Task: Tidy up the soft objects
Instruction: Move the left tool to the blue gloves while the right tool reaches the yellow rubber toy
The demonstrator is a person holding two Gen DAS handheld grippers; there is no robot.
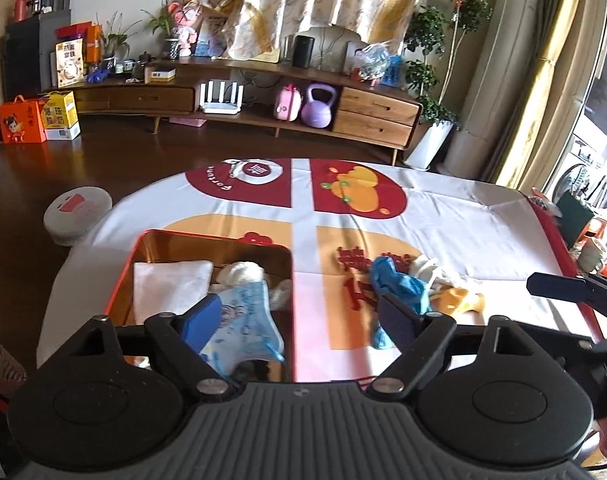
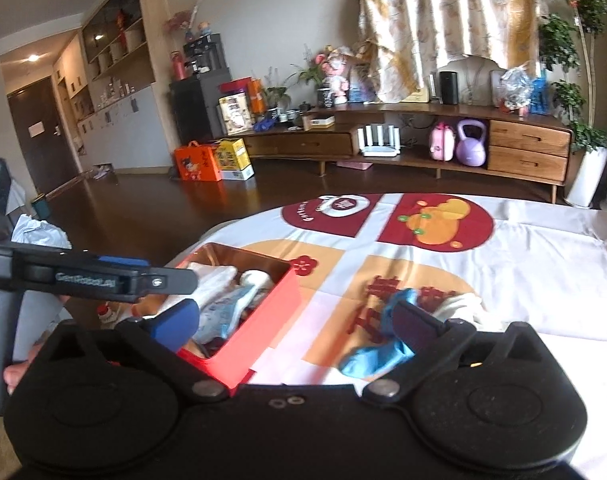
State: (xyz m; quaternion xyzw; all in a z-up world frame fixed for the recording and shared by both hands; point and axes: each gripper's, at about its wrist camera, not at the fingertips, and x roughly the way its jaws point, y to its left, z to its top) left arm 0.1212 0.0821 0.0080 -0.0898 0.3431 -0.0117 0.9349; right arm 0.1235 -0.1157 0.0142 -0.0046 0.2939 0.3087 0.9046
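A red tin box (image 1: 207, 245) with a gold inside stands at the near left of the table. In it lie a folded white towel (image 1: 169, 288), a white soft piece (image 1: 239, 272) and a light blue printed cloth (image 1: 247, 320). To its right on the tablecloth lie a blue sock (image 1: 399, 284) and a yellow and white soft item (image 1: 455, 296). My left gripper (image 1: 301, 314) hangs open above the box's right wall, gripping nothing. My right gripper (image 2: 293, 318) stands open between the box (image 2: 263, 320) and the blue sock (image 2: 379, 356), also empty.
The round table wears a white, red and orange cloth (image 1: 443, 208). A round robot vacuum (image 1: 77, 214) sits on the dark floor to the left. A long wooden cabinet (image 1: 263, 92) with a purple kettlebell (image 1: 317, 106) lines the far wall.
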